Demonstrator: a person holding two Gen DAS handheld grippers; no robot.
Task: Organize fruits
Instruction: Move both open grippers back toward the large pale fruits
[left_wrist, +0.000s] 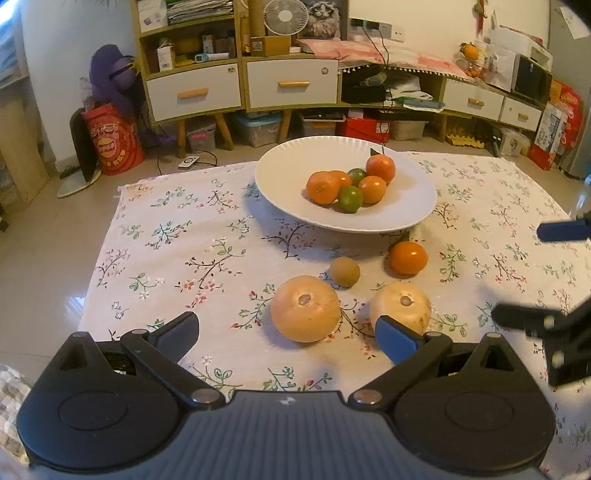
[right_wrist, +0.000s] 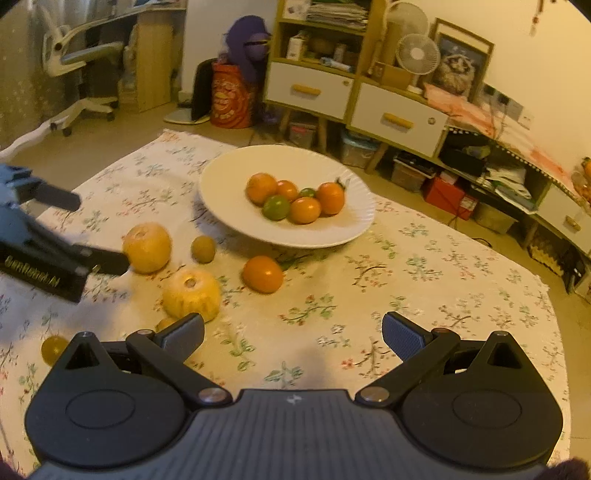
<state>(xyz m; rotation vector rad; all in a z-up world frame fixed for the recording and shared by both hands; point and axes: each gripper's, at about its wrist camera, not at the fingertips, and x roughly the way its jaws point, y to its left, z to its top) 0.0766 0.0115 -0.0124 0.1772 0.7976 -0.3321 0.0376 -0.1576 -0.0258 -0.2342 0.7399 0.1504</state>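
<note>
The left gripper (left_wrist: 286, 334) sits nearest the camera with its jaws spread wide and nothing between them, low over the table (left_wrist: 166, 236) and its floral cloth. Just beyond it lies a large orange-yellow fruit (left_wrist: 305, 308), with a paler round fruit (left_wrist: 400, 305) to its right, partly behind the right fingertip. A small brown fruit (left_wrist: 345, 271) and a loose orange (left_wrist: 407, 257) lie farther off, near the rim of the white plate (left_wrist: 288, 173). The plate holds a cluster of oranges (left_wrist: 323, 187) and two green fruits (left_wrist: 350, 198). The right gripper (right_wrist: 293, 338) is also wide open and empty, over bare cloth, with a small yellow fruit (right_wrist: 53, 349) at the near left
</note>
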